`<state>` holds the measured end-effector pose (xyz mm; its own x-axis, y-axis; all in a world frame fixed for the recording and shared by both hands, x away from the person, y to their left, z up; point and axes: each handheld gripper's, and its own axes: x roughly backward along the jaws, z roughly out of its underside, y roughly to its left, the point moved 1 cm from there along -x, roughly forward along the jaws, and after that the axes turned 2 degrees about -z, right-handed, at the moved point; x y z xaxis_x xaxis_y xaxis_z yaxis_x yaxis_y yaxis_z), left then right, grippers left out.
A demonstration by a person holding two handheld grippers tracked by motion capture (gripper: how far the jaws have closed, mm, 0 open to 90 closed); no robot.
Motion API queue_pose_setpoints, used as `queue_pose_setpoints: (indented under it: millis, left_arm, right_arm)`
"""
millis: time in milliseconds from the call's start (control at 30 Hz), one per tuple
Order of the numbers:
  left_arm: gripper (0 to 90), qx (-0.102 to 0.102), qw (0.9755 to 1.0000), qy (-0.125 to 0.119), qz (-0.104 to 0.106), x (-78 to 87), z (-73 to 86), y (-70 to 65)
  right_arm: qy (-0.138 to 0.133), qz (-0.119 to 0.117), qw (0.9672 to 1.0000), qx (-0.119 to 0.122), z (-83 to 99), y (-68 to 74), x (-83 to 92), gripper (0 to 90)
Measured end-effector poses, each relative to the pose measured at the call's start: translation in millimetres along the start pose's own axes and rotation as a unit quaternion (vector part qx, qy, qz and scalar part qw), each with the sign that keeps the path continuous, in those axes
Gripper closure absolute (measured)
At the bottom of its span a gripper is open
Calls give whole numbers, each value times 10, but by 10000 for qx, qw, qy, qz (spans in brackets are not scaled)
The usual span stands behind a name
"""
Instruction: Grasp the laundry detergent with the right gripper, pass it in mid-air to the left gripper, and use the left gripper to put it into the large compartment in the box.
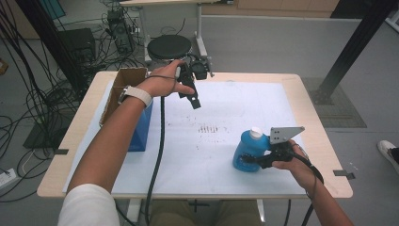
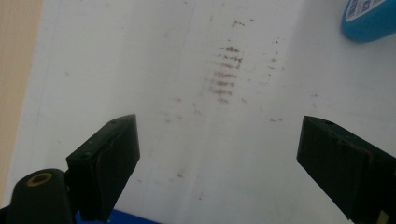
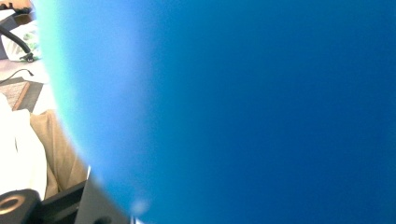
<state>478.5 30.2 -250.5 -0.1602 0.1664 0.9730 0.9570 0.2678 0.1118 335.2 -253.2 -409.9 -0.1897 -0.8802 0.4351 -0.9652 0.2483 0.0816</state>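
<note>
**Blue bottle clamped in my right gripper, left one hanging open**

Quick status. My right gripper (image 1: 254, 160) is closed tight on the blue bottle (image 1: 248, 149), gripping its lower body from the side. Bottle's upright w/ its white cap (image 1: 255, 132) on top, base looks to sit on the white sheet (image 1: 235, 101) covering the worktop (image 1: 310, 117), tho I can't tell for sure. In the right gripper view it's basically a wall of blue right up against the cam.

My left gripper (image 1: 193, 99) is open, nothing between the jaws, pointing down at the sheet from up in the air. Just below it are some reddish-brown smudges (image 2: 226, 72); the bottle is well apart from it, off toward my right hand. Cardboard box (image 1: 123, 89) sits just behind my left wrist, on a blue box (image 1: 141, 132).
</note>
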Motion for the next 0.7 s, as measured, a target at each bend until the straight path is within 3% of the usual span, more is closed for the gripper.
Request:
queue_pose_setpoints:
  millis: [700]
  left_arm:
    - [135, 10, 10000, 0, 19, -11, -21, 10]
  right_arm:
    - [-3, -30, 10000, -19, -1, -11, -2, 425]
